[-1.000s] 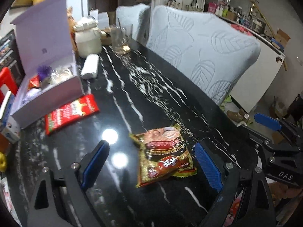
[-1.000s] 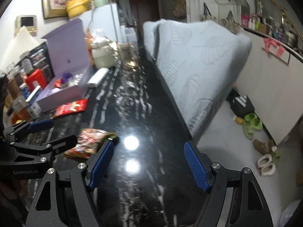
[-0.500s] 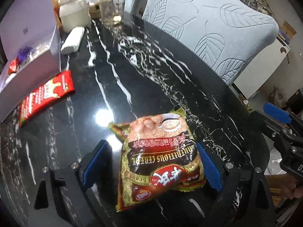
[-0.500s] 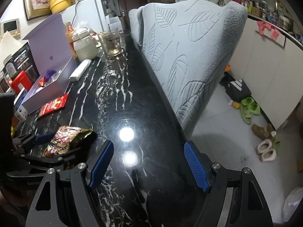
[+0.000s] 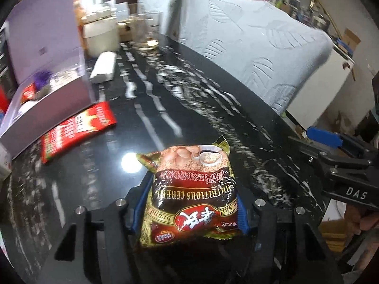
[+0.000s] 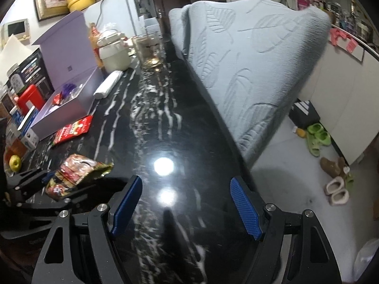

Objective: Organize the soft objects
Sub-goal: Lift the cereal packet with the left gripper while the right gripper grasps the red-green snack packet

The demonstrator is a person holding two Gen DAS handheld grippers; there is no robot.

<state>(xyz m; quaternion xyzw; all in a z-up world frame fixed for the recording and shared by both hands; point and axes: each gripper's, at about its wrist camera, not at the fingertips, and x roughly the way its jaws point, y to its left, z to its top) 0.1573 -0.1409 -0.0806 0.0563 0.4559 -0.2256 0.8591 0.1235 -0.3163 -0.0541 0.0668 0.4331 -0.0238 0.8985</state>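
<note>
A brown and red cereal packet [image 5: 191, 189] lies on the black marble table [image 5: 196, 99], between the blue pads of my left gripper [image 5: 191, 203]. Its jaws are closing and the pads press the packet's two sides. The right wrist view shows the same packet [image 6: 75, 172] at lower left, inside the left gripper [image 6: 47, 182]. My right gripper [image 6: 186, 184] stands open over bare table near the right edge, with nothing between its fingers. A flat red packet [image 5: 75, 130] lies beside the open purple box [image 5: 54, 94], which holds small wrapped items.
A white roll [image 5: 104, 67], a cream jar [image 5: 100, 35] and a glass [image 5: 146, 33] stand at the far end. Chairs with pale leaf-pattern covers [image 5: 248, 47] line the table's right side. Boxes and a green apple [image 6: 14, 162] crowd the left edge. Slippers [image 6: 317, 137] lie on the floor.
My left gripper came down around the cereal packet and its jaws closed from wide apart onto its sides. The right gripper drifted a little and stayed open.
</note>
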